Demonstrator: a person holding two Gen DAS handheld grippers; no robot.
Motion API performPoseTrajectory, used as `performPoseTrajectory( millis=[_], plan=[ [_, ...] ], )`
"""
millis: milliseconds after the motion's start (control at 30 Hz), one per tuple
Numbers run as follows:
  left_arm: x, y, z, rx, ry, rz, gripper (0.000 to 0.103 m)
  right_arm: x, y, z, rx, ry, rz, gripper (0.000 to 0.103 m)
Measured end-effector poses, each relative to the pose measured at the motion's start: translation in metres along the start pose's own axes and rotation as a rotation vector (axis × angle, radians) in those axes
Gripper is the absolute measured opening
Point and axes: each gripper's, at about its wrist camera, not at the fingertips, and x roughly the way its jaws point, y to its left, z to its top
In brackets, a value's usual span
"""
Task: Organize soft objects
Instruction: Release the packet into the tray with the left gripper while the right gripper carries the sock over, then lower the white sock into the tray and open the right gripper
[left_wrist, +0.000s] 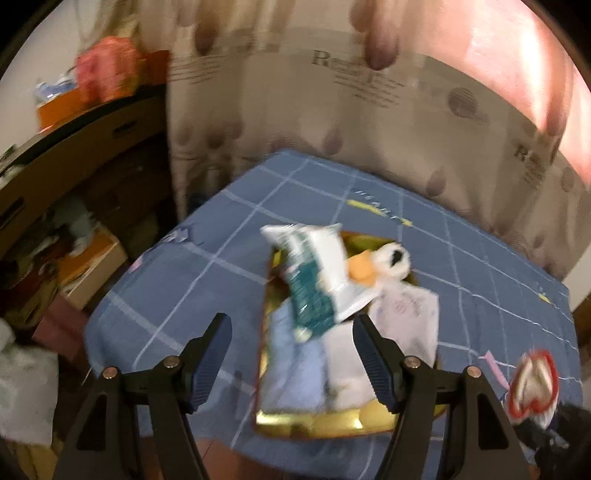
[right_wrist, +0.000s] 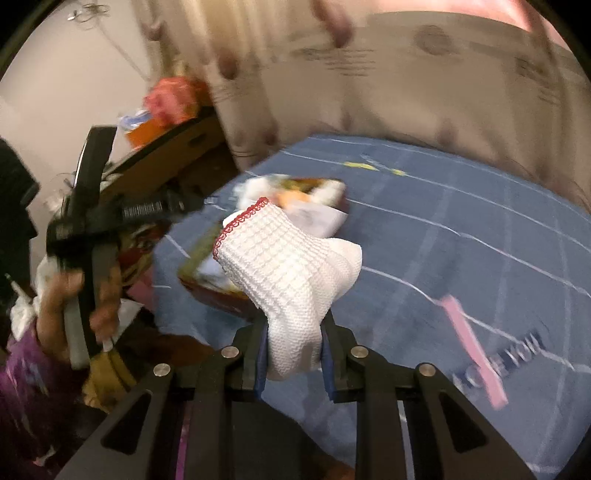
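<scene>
A gold tray sits on the blue checked tablecloth, piled with soft things: a white-and-teal packet, a light blue cloth, a white cloth and a white plush with an orange part. My left gripper is open and empty, hovering above the tray's near end. My right gripper is shut on a white knitted glove with a red cuff, held above the table right of the tray. The glove also shows in the left wrist view.
A patterned curtain hangs behind the table. Cardboard boxes and clutter stand to the left. A pink strip lies on the cloth at the right. The person's hand with the left gripper is at the left.
</scene>
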Motion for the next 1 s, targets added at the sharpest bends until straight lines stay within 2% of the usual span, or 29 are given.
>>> performPoseTrajectory(
  millis=[67, 167, 367, 533, 700, 1000],
  plan=[
    [-0.008, 0.009, -0.009, -0.042, -0.014, 0.016, 0.07, 0.018, 0.011, 0.011, -0.023, -0.003, 0.041, 0.021],
    [-0.013, 0.022, -0.02, -0.091, -0.003, 0.005, 0.07, 0.048, 0.023, 0.022, -0.04, 0.025, 0.054, 0.021],
    [-0.01, 0.033, -0.027, -0.103, -0.033, 0.038, 0.07, 0.096, 0.043, 0.027, -0.075, 0.072, 0.021, 0.021],
    [0.001, 0.035, -0.029, -0.103, -0.005, 0.016, 0.07, 0.112, 0.037, 0.024, -0.069, 0.109, -0.012, 0.021],
    [-0.002, 0.029, -0.03, -0.062, -0.032, 0.037, 0.07, 0.123, 0.027, 0.021, -0.035, 0.141, -0.021, 0.022],
    [0.002, 0.019, -0.032, -0.007, -0.02, 0.056, 0.07, 0.132, 0.03, 0.014, -0.068, 0.156, -0.047, 0.023]
  ],
)
